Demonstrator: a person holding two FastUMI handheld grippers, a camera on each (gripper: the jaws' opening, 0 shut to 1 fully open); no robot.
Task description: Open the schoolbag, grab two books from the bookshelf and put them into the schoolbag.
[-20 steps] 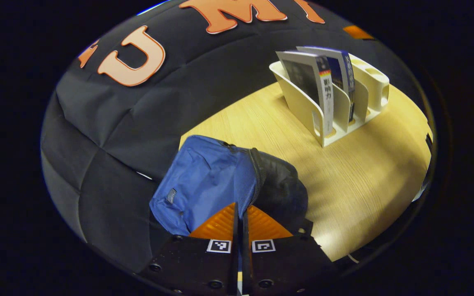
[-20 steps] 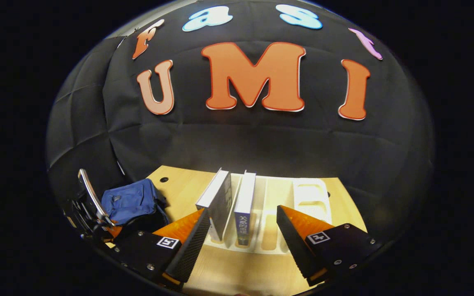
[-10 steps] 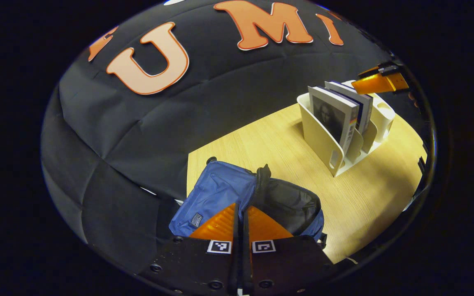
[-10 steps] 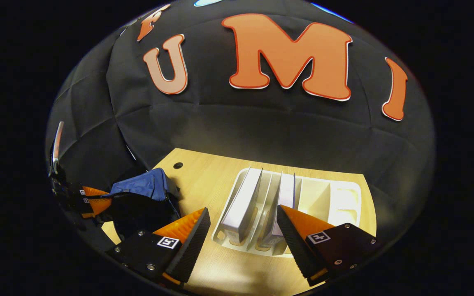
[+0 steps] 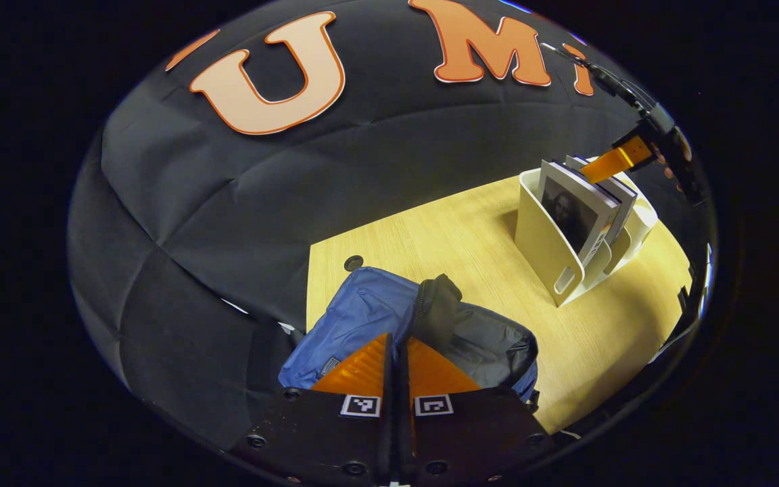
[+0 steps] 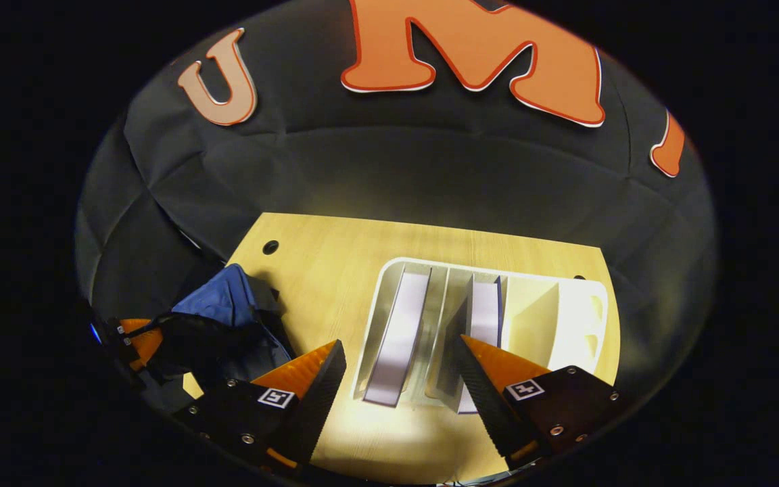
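The left tool (image 5: 396, 352) sits at the bottom centre of the left gripper view with its two fingers pressed together; a dark edge of the schoolbag (image 5: 369, 318) rises just above the tips, and it seems likely that the tool pinches the flap or zip there to keep the mouth of the bag open for the books, though the contact itself is hidden. The schoolbag lies on the pale wooden bench (image 5: 470, 257) near its lower left corner: a blue soft shell with a black lining, slack and creased, its opening gaping toward the middle of the frame. The right tool (image 6: 399, 368) hangs above the bookshelf (image 6: 585, 318) with its fingers spread wide and holding nothing, the gap set over the rack, probably so that it can come down astride one volume. Two books stand on edge in neighbouring slots of the cream rack, the left book (image 6: 399, 331) with pale page edges upward, the right book (image 6: 485, 314) beside the tool's right finger.
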